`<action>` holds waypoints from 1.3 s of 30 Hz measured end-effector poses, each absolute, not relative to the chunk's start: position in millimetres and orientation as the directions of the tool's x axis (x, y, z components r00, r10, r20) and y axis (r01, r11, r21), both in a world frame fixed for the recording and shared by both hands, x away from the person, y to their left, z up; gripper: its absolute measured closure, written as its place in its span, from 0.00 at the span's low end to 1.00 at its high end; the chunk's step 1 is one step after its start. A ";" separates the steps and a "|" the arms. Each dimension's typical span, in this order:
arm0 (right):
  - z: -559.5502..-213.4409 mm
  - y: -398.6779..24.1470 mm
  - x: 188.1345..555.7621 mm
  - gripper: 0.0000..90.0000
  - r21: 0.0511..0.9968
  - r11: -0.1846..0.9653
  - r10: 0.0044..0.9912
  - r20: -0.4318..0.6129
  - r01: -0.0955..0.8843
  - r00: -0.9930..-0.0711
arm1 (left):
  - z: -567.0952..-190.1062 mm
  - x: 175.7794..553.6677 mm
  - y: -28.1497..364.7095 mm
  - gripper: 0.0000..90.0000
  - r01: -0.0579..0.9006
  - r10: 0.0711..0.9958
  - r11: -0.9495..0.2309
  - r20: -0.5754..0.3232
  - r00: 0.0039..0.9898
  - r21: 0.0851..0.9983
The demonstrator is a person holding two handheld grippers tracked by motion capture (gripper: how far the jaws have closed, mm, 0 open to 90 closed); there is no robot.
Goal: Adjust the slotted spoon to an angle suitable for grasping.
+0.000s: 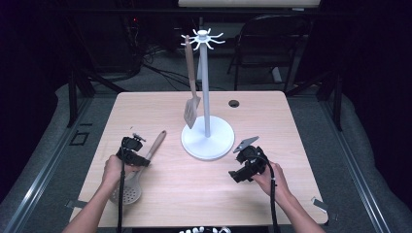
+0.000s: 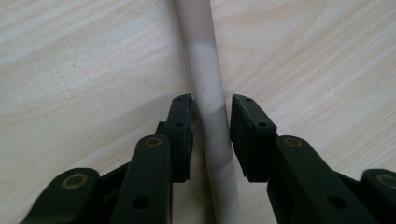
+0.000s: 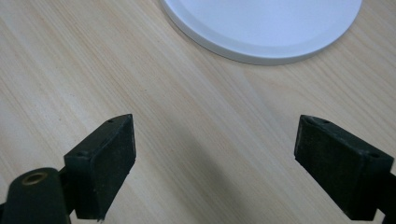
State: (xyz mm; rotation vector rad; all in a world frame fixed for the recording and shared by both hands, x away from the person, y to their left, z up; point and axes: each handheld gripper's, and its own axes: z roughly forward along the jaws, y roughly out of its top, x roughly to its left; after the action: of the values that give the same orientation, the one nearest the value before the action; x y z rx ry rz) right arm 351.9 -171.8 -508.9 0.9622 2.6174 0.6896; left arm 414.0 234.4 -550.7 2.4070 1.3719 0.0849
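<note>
A skimmer (image 1: 127, 193) with a round perforated head and a pale wooden handle (image 2: 203, 56) lies flat on the wooden table at the left. My left gripper (image 1: 142, 161) reaches down over that handle. In the left gripper view, the left gripper (image 2: 211, 114) has its two pads close against either side of the handle. A white utensil stand (image 1: 205, 82) with a round base (image 3: 261, 28) sits mid-table. A slotted spatula (image 1: 192, 109) hangs from one of its top hooks. My right gripper (image 1: 236, 175), (image 3: 215, 154) stands open above bare wood just in front of the base.
The table (image 1: 204, 199) has a small cable hole (image 1: 234, 103) near its back edge. A black chair (image 1: 272, 43) and cables are on the floor behind. Bare wood lies between the two grippers and at the front.
</note>
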 end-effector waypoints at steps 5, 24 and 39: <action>-509.6 -171.7 352.2 0.13 0.523 0.660 0.668 -0.080 0.539 -0.740 | -550.6 418.5 228.9 0.74 0.818 0.848 -0.461 -0.103 0.521 0.345; -509.9 -169.9 351.6 0.14 0.515 0.668 0.665 -0.089 0.537 -0.741 | -550.6 426.8 221.8 0.82 0.816 0.858 -0.467 -0.049 0.512 0.342; -508.0 -172.1 351.0 0.14 0.518 0.670 0.665 -0.099 0.532 -0.741 | -532.9 408.9 244.9 0.84 0.794 0.870 -0.346 -0.148 0.471 0.499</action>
State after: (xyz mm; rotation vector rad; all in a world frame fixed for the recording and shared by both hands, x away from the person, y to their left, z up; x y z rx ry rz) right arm 351.0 -172.1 -508.0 0.9562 2.6063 0.6787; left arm 408.9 244.9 -532.9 2.2125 1.3787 0.1954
